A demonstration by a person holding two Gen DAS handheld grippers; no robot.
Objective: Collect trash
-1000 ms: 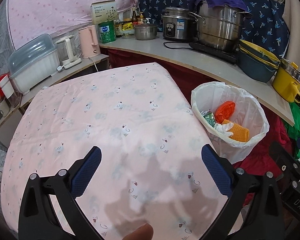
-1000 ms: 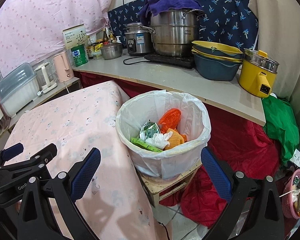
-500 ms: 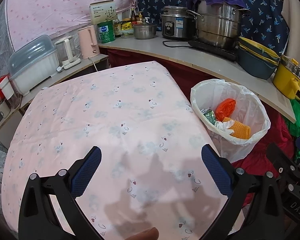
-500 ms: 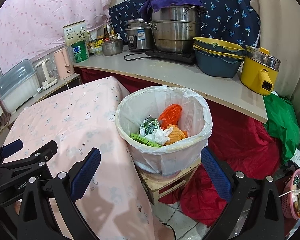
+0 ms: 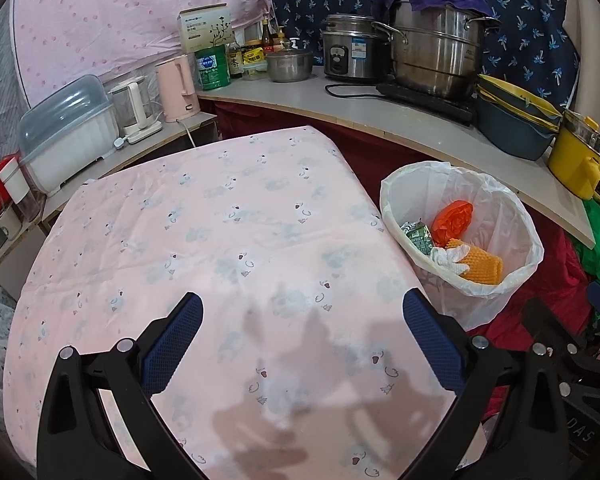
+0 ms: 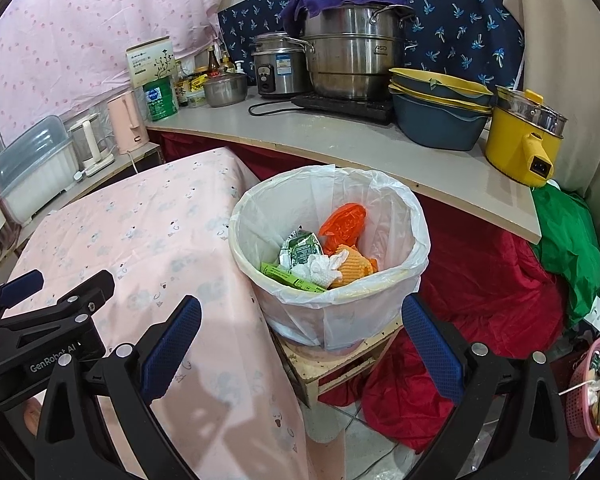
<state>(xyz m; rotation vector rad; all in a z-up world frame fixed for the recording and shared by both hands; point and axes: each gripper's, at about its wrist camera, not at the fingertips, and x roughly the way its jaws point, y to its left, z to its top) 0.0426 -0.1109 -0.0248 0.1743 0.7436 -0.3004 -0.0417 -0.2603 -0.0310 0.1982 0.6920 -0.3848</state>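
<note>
Both grippers, left and right, hung wide open and empty. The trash lay inside the bin, at twelve o'clock from the right gripper; a careless nudge might have tipped it off its small stand.

— What carries the bin?
— A small wooden stand on the floor, just beside the table's right edge.
— And the table?
— A pink cloth covers its top.
— The counter behind?
— Pots, bowls and a yellow cooker near its right end.
</note>
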